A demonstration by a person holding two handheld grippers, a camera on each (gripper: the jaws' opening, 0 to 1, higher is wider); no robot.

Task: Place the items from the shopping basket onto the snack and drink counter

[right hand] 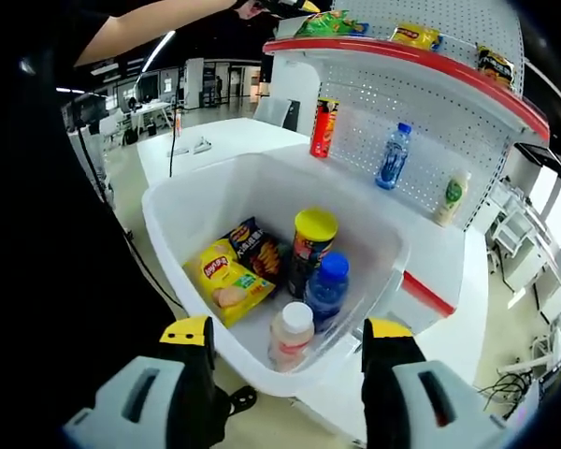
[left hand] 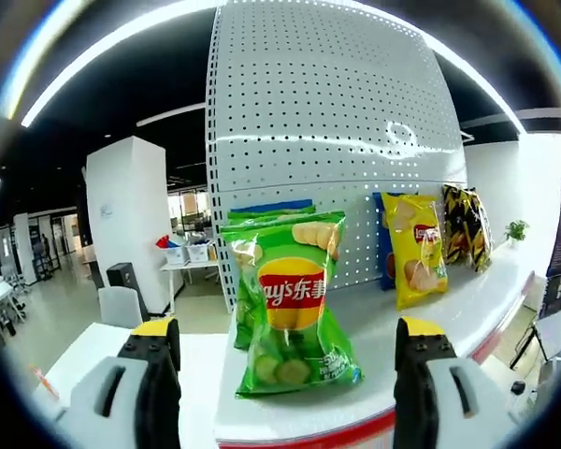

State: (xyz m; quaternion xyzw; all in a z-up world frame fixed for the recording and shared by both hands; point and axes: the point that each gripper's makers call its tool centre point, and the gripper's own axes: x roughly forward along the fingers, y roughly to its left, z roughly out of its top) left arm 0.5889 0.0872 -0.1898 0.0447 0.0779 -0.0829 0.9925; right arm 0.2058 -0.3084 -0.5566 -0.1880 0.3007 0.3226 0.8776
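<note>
In the left gripper view a white pegboard wall (left hand: 327,122) rises behind a white surface (left hand: 467,309) with a red front edge. A green chip bag (left hand: 294,304) stands upright just ahead of the left gripper (left hand: 288,360), at 12 o'clock between its fingers (left hand: 154,351), leaning back on a second green bag with a blue top that is mostly hidden behind it. A yellow chip bag (left hand: 414,248) leans on the pegboard at 2 o'clock, and a dark striped bag (left hand: 466,224) stands just beyond it. The left gripper's fingers are spread wide with nothing between them, well apart from the bag. Bare surface lies open to the right of the green bag.

In the right gripper view a white basket (right hand: 182,210) sits below the right gripper (right hand: 288,341), at 12 o'clock. Inside lie a yellow chip bag (right hand: 226,279) at 10 o'clock, a dark snack bag (right hand: 257,245) touching it, an upright can with a yellow lid (right hand: 310,245), a blue-capped bottle (right hand: 327,285) just beside the can, and a pale bottle with a white cap (right hand: 290,335) nearest the fingers. The right gripper's fingers are released and empty, above the basket's near rim. The far half of the basket floor is bare.

Beyond the basket, on a lower white shelf (right hand: 355,192), stand a red can (right hand: 323,126), a blue water bottle (right hand: 393,154) and a small pale bottle (right hand: 452,196), well apart. The red-edged upper shelf carries bags cut off by the view's top. A person's arm (right hand: 140,28) reaches across at 11 o'clock; the view's left is too dark to read.
</note>
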